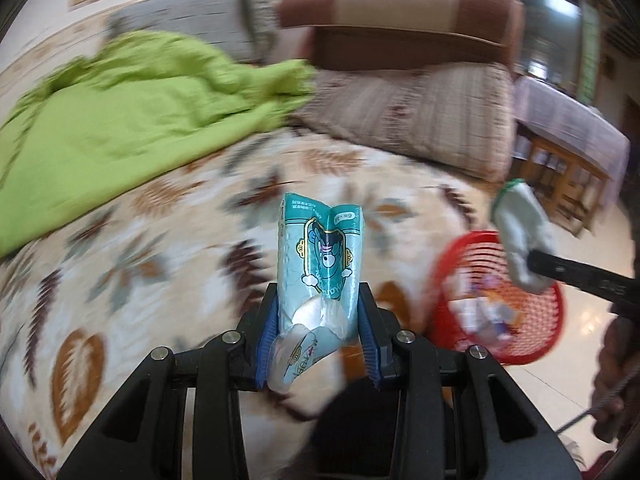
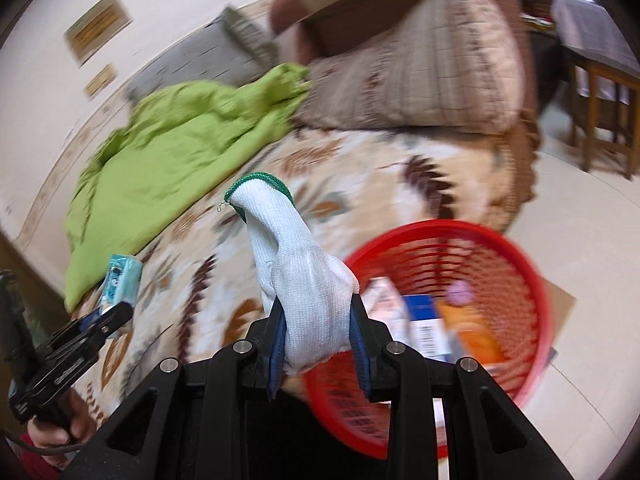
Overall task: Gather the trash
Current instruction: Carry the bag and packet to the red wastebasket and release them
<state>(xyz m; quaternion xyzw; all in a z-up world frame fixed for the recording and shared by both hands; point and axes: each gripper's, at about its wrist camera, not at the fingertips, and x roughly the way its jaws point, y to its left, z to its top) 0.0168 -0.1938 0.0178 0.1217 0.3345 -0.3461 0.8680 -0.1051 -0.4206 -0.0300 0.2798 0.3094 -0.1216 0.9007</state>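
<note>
Both grippers are loaded: the left gripper [image 1: 318, 320] is clamped on a teal snack wrapper [image 1: 322, 256], which stands upright between its blue pads, and the right gripper [image 2: 318, 332] pinches a white knit glove [image 2: 300, 272] with a green cuff, its body drooping to one side. The red mesh basket [image 2: 532, 280] sits on the pale floor just off the edge of the patterned bed cover [image 1: 160, 240], already holding several boxes and packets. The step in hand looks like the drop: each piece should be carried fully over the red rim before the pads part, low enough that light plastic does not drift out. The right gripper appears nearer the basket, the left farther over the bed. Open floor lies beyond the basket; a green cloth [image 1: 120, 112] and a cushion [image 1: 420, 120] stay well apart, behind.
</note>
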